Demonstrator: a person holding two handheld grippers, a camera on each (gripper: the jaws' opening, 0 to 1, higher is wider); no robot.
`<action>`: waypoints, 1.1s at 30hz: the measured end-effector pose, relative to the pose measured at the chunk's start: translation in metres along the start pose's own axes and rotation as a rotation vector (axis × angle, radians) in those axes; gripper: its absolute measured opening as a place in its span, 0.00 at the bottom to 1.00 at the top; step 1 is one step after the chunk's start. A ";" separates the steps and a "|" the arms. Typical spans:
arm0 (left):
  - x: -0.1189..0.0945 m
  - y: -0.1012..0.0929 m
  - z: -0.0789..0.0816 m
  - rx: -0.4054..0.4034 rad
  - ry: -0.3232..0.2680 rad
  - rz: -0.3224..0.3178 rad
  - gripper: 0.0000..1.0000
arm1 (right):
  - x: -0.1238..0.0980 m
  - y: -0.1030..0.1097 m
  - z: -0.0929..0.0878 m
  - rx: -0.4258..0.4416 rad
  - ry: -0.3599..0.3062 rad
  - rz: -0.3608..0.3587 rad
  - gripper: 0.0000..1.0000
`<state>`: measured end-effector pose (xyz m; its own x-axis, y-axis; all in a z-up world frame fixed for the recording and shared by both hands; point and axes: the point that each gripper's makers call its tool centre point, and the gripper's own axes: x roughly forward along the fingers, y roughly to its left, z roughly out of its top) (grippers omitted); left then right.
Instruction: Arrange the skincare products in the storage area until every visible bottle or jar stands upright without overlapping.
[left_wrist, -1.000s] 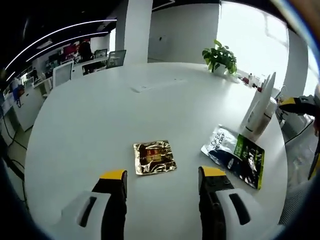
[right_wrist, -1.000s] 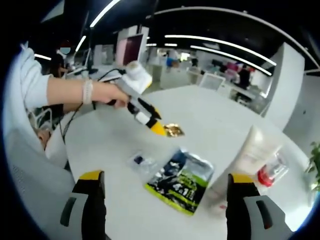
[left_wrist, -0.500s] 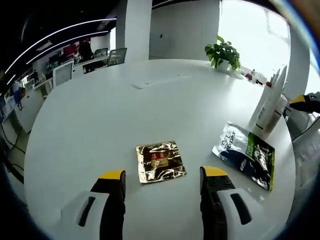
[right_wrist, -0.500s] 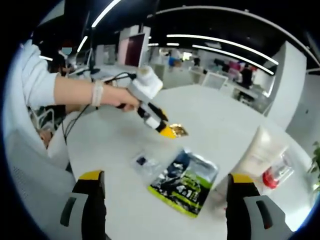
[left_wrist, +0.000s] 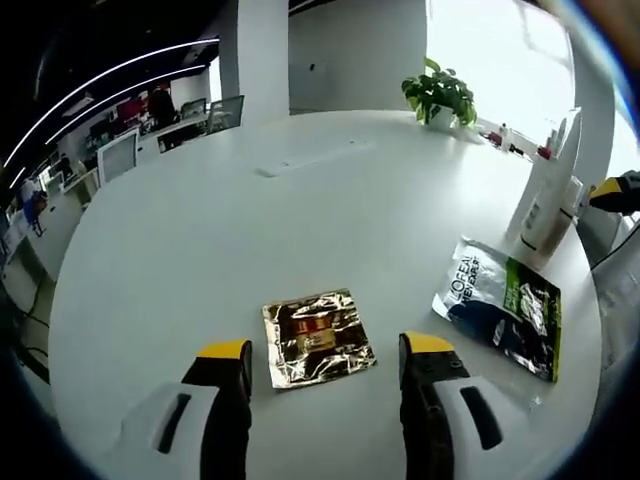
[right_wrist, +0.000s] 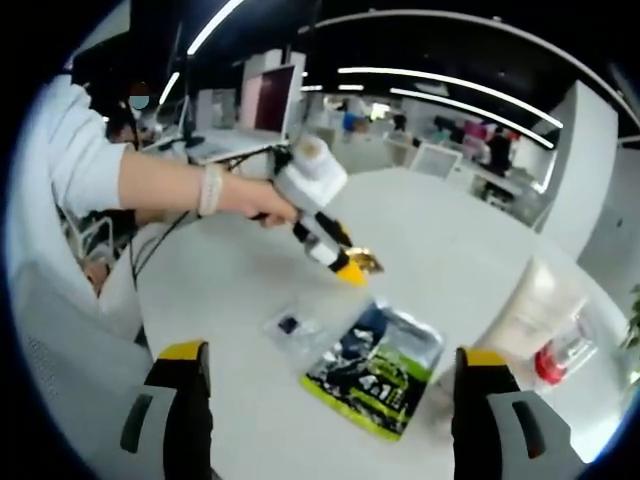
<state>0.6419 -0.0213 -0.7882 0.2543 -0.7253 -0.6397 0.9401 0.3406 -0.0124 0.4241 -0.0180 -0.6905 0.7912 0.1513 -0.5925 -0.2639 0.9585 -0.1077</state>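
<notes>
While both grippers' jaws gape empty, round white table (left_wrist: 200, 200), open-plan office, potted plant (left_wrist: 437, 92)

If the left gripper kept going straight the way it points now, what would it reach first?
Most likely the gold foil sachet, lying flat on the white table just ahead of the open left gripper, roughly between its jaws. Depth is hard to judge, so it might skim over it onto bare tabletop.
</notes>
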 end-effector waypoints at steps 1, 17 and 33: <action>0.000 0.000 0.000 0.001 0.000 0.004 0.53 | 0.001 0.000 0.000 0.002 -0.001 0.002 1.00; 0.007 0.000 0.003 0.039 0.032 0.021 0.35 | 0.004 0.003 -0.001 0.007 0.003 0.009 1.00; 0.002 -0.007 0.001 0.037 0.045 0.011 0.33 | 0.008 0.006 0.002 -0.010 -0.005 0.024 1.00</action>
<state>0.6366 -0.0258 -0.7888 0.2547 -0.6940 -0.6735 0.9453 0.3253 0.0222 0.4297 -0.0106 -0.6940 0.7870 0.1758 -0.5914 -0.2886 0.9521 -0.1010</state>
